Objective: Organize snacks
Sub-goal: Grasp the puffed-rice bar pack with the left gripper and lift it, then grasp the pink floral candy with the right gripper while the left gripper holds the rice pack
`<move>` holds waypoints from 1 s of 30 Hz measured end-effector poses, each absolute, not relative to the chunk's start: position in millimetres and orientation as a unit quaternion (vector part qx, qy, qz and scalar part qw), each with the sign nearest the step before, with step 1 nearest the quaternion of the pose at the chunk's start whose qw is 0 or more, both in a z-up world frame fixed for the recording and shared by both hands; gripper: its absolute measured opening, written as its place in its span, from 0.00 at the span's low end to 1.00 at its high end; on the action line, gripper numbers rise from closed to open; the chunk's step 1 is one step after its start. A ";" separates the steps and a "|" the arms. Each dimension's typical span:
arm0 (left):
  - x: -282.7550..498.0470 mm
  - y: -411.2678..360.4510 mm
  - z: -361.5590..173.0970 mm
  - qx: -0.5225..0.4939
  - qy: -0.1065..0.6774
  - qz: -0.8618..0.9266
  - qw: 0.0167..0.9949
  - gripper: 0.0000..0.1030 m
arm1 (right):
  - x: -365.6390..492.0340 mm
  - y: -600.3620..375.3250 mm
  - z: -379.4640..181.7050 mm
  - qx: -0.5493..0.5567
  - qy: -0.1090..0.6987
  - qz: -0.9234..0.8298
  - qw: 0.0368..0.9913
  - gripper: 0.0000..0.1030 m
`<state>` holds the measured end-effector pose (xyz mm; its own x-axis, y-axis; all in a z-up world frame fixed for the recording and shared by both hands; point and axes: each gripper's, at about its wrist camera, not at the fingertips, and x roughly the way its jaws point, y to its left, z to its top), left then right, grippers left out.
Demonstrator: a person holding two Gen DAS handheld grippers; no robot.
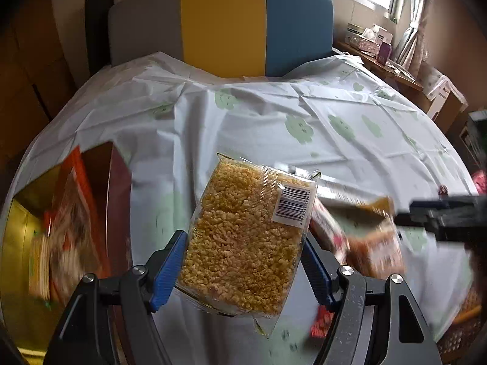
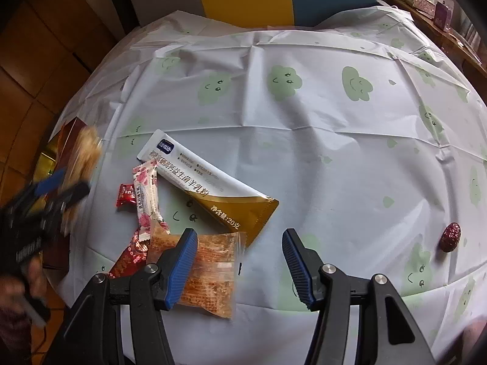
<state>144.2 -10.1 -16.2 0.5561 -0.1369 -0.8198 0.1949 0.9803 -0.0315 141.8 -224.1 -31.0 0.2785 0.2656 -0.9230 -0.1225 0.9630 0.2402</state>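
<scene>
My left gripper (image 1: 243,240) is shut on a clear packet of yellow puffed-rice cake (image 1: 240,213), held up off the table and tilted. In the right wrist view that gripper (image 2: 54,188) and its packet (image 2: 85,152) are a blur at the left edge, near an open red and gold box (image 1: 91,213). My right gripper (image 2: 239,237) hangs open over the tablecloth (image 2: 304,121), nothing between its fingers. Its left finger overlaps an orange crumbly snack packet (image 2: 213,270). Close by lie a white and gold sachet (image 2: 207,182), a pink wrapped bar (image 2: 146,194), a small red candy (image 2: 125,194) and a red date (image 2: 450,237).
A chair back (image 1: 225,24) in grey, yellow and blue stands at the table's far side. A wooden shelf (image 1: 374,45) with tissue boxes runs along the right wall under the window. A woven basket (image 1: 462,328) sits at the lower right. The box (image 2: 70,133) rests at the table's left edge.
</scene>
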 end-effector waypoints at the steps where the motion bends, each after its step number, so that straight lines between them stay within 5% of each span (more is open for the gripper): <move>1: 137.7 -10.7 -17.8 0.032 0.462 -0.094 0.881 0.71 | 141.6 -224.9 -30.7 0.060 0.588 0.120 0.798 0.57; 15: 58.8 -20.8 -57.2 0.041 0.464 -0.091 0.880 0.71 | 135.8 -216.1 -24.1 0.033 0.568 0.120 0.813 0.57; 24: 52.3 -16.7 -62.2 0.035 0.437 -0.097 0.893 0.72 | 126.7 -192.6 -11.5 0.021 0.535 0.178 0.826 0.42; 30: 53.9 -13.8 -64.4 0.024 0.435 -0.097 0.895 0.71 | 128.1 -168.3 -11.0 0.021 0.538 0.216 0.814 0.42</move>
<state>53.9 -13.8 -64.4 0.6027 -0.1527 -0.7832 0.1951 0.9799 -0.0410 128.1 -168.3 -11.0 0.3276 0.3737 -0.8678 -0.3291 0.9061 0.2660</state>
